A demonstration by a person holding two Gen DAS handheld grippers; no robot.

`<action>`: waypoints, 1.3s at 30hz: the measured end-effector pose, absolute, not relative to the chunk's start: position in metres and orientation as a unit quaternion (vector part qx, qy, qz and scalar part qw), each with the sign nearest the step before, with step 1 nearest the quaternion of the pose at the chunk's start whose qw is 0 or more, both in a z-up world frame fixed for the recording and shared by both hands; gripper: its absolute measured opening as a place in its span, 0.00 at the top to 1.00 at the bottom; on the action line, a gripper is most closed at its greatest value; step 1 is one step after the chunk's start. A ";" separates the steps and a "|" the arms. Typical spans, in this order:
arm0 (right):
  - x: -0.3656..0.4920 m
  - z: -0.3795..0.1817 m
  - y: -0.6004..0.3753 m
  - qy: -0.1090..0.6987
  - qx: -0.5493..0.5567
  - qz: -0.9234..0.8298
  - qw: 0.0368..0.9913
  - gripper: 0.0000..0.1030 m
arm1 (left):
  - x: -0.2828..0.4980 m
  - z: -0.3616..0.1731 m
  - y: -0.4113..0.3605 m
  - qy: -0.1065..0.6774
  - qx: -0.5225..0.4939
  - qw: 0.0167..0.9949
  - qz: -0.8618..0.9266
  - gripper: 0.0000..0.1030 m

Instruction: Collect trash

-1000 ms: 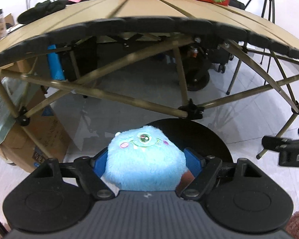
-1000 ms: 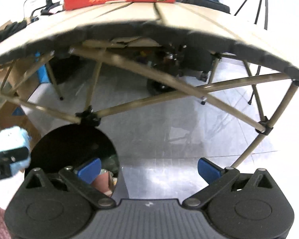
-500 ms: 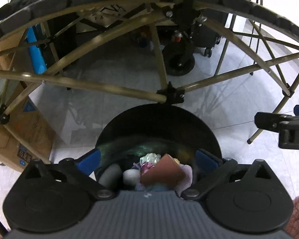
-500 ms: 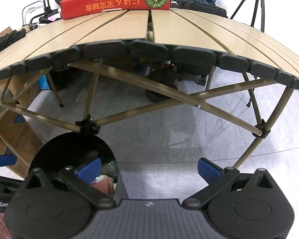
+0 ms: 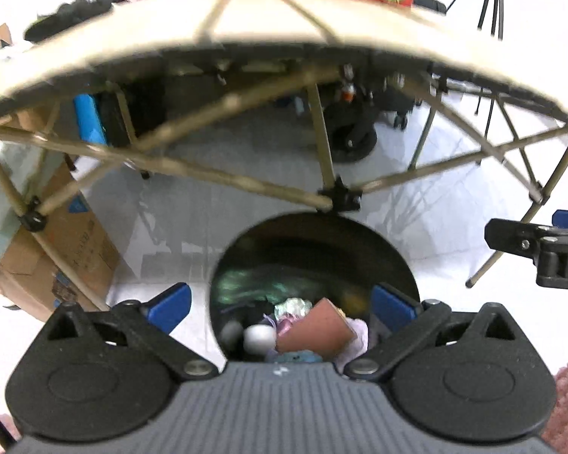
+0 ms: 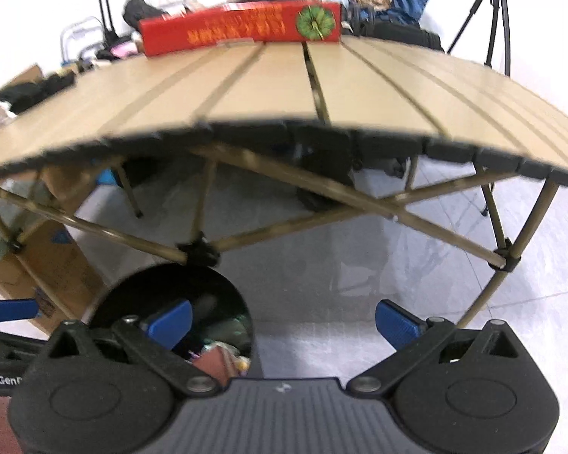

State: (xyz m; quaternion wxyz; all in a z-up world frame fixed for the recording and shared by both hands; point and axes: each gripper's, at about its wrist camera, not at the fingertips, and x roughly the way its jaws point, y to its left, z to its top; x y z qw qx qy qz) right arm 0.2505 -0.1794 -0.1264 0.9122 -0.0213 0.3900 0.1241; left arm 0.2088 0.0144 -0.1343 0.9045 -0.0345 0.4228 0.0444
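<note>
A round black bin stands on the floor under the front edge of the folding table. My left gripper hangs open right above its mouth, nothing between the blue pads. Inside lie mixed items: a brown box, a white ball and, at the bottom edge, a bit of blue plush toy. My right gripper is open too, empty, just right of the bin. A long red box lies at the table's far edge.
The tan slatted table spans both views on crossed metal legs. A cardboard box sits on the floor at left. A tripod stands at the back right, with bags and clutter behind the table.
The blue plush toy held in my left gripper a second ago has dropped into the bin and the jaws have spread wide. Both grippers have since risen, showing more of the tabletop.
</note>
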 end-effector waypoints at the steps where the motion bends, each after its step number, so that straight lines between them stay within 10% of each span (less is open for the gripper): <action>1: 0.245 -0.120 -0.179 0.383 -0.017 0.128 0.915 0.00 | 0.204 -0.127 0.016 0.415 -0.033 0.908 0.046 0.00; 39: 0.047 -0.031 -0.199 0.319 -0.009 0.194 0.928 0.00 | 0.015 -0.030 0.019 0.320 -0.031 0.947 -0.007 0.00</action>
